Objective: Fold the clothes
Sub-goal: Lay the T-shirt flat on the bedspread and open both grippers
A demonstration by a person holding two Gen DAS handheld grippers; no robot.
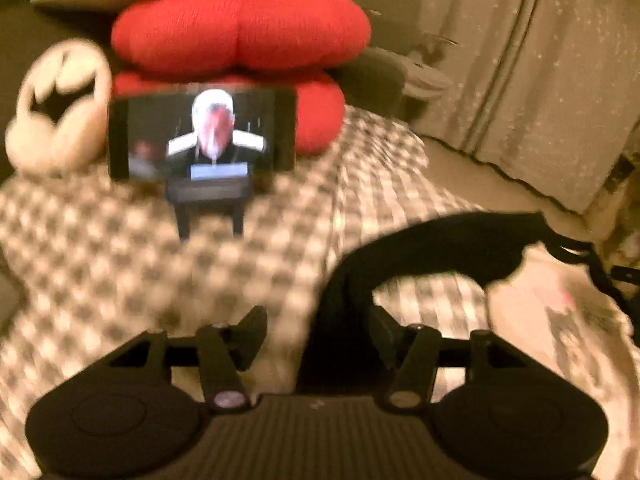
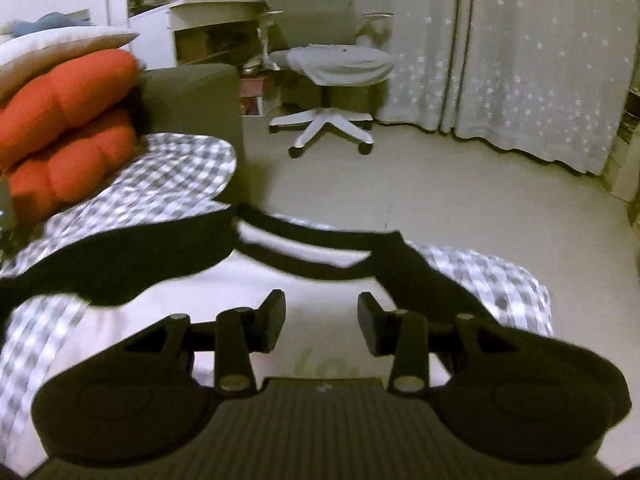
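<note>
Both black two-finger grippers, left (image 1: 316, 338) and right (image 2: 322, 322), gape apart, holding nothing. Beneath lies a white black-trimmed garment (image 2: 248, 280) on checked bedding (image 2: 176, 176), red cushions (image 2: 68, 120) at upper left.

Shirt (image 2: 248, 292) flat on checked sheet (image 2: 180, 172), directly ahead of both grippers. Phone on stand (image 1: 202, 136) further back on sheet, cushions (image 1: 240, 28) stacked behind it. Office chair (image 2: 332, 80) on floor off to right, curtain (image 2: 520, 60) behind.
</note>
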